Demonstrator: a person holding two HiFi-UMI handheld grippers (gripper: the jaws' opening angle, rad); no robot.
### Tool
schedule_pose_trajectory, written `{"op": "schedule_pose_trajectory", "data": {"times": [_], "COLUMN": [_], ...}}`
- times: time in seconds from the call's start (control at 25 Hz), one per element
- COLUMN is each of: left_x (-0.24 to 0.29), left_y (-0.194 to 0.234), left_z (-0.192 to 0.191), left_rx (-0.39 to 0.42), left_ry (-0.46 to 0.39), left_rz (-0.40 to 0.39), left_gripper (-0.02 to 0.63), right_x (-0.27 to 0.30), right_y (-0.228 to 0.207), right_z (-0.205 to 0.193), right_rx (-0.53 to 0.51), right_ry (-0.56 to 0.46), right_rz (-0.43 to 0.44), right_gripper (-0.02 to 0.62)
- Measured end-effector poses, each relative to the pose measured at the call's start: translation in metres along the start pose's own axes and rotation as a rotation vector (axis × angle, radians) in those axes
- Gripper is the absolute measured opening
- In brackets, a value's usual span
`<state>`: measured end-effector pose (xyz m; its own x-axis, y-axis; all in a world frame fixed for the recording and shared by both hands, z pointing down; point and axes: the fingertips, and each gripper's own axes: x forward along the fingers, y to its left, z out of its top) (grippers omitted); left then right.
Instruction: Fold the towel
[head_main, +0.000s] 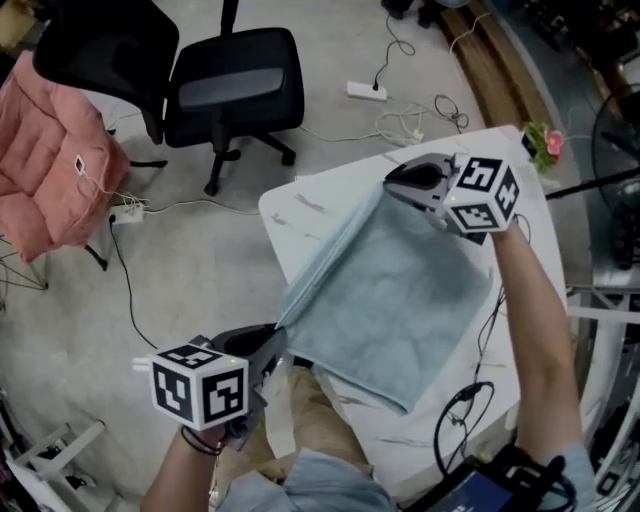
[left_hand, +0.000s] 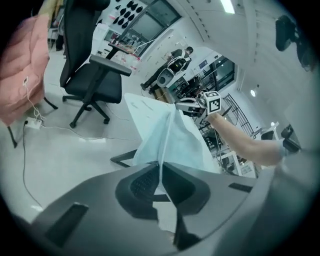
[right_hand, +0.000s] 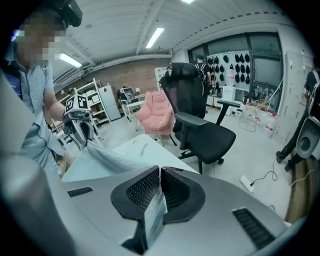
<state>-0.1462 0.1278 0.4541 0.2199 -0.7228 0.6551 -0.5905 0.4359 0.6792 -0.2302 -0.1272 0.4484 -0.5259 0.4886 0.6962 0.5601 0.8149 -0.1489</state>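
Spanning left hand-held gripper (head_main: 277, 346) and right hand-held gripper (head_main: 393, 186), both clamped on corners, the pale blue towel (head_main: 392, 300) sags.

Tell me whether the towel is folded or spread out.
Spread out. The left gripper and right gripper each pinch a corner of the towel, stretching one edge; the rest drapes onto the table.

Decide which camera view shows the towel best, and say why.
The head view: nearly the whole towel shows, stretched between left gripper and right gripper. The left gripper view shows only a bunched strip from its jaws; the right gripper view, one edge.
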Motion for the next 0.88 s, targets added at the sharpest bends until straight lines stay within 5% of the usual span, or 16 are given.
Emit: {"op": "schedule_pose_trajectory", "data": {"times": [0.64, 0.88], "left_x": [0.043, 0.060], "left_y": [0.065, 0.068], "left_z": [0.000, 0.003], "left_rx": [-0.105, -0.091], "left_ry": [0.060, 0.063], "left_rz": [-0.083, -0.017], "left_gripper": [0.029, 0.040], "right_x": [0.036, 0.040], "right_y": [-0.015, -0.018], "right_z": [-0.020, -0.017], "right_rx": [0.039, 0.005], "right_ry": [0.019, -0.017], "right_rz": [0.029, -0.027], "right_gripper": [0.032, 0.061]}}
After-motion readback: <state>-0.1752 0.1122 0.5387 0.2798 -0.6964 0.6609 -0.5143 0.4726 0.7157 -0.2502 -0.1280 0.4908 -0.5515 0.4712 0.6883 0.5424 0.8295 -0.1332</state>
